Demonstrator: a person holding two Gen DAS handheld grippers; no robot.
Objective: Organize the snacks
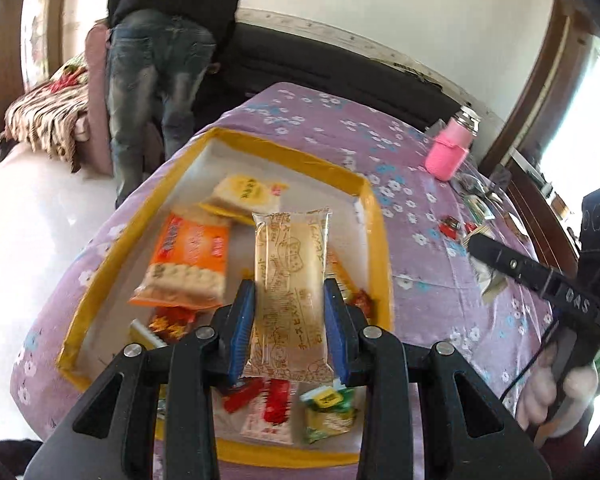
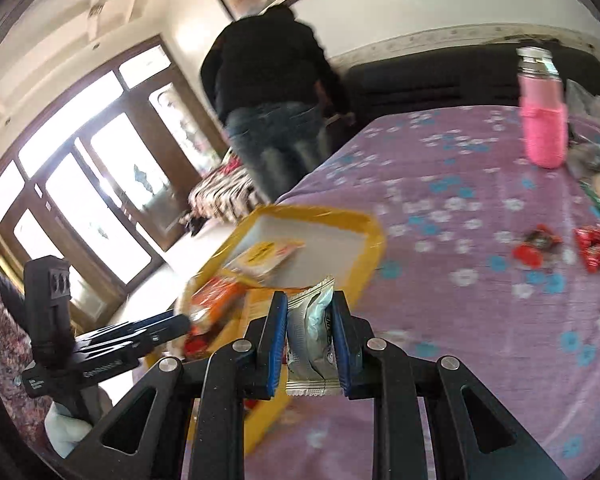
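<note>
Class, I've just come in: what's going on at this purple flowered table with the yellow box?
A person is sorting snacks with a hand-held tool in each hand. The left tool grips a long clear-wrapped cake above the yellow box, which already holds several packets. The right tool grips a small silver packet near the box. A few red snacks remain on the table near a pink bottle.

Motion blur is smearing the purple floral cloth (image 2: 480,320) and yellow-rimmed box (image 2: 364,236) in the right wrist view. The left gripper's frame (image 1: 292,320) is hiding the box's near-edge packets. Wrapper print is staying unreadable.
</note>
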